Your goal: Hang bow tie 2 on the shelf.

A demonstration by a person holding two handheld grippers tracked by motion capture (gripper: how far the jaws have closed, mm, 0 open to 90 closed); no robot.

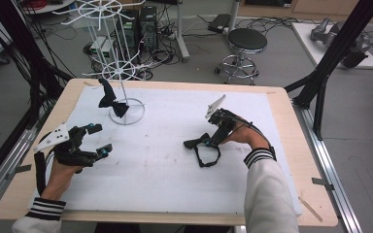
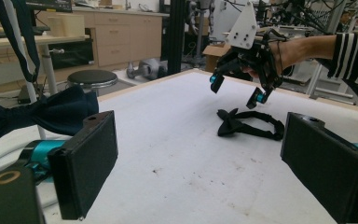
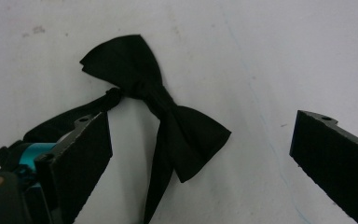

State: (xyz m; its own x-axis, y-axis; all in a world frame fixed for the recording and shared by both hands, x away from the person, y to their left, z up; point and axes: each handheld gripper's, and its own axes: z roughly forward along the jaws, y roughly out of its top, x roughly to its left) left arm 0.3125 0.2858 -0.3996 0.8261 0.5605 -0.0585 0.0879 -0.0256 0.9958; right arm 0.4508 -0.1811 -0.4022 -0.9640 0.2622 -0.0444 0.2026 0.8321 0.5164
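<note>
**Fingers held wide above bow tie on white desk**

The fingers [image 3: 326, 154] of the right gripper [image 1: 212, 137] are spread wide and held empty just above a black bow tie [image 3: 161, 112], which lies flat on the white sheet of the desk [image 1: 175, 174], right of centre, its strap looped toward the person. The left gripper [image 1: 99, 141] is seen over the desk's left part, well apart from that tie, its two fingers [image 2: 86, 163] likewise wide and holding nothing. Two bow ties are counted: the second [image 1: 110, 99] is hung on a white wire stand [image 1: 121, 73] at the far left of the desk. One round black stool [image 1: 245, 41] is seen on the floor beyond. No writing can be read.
</note>
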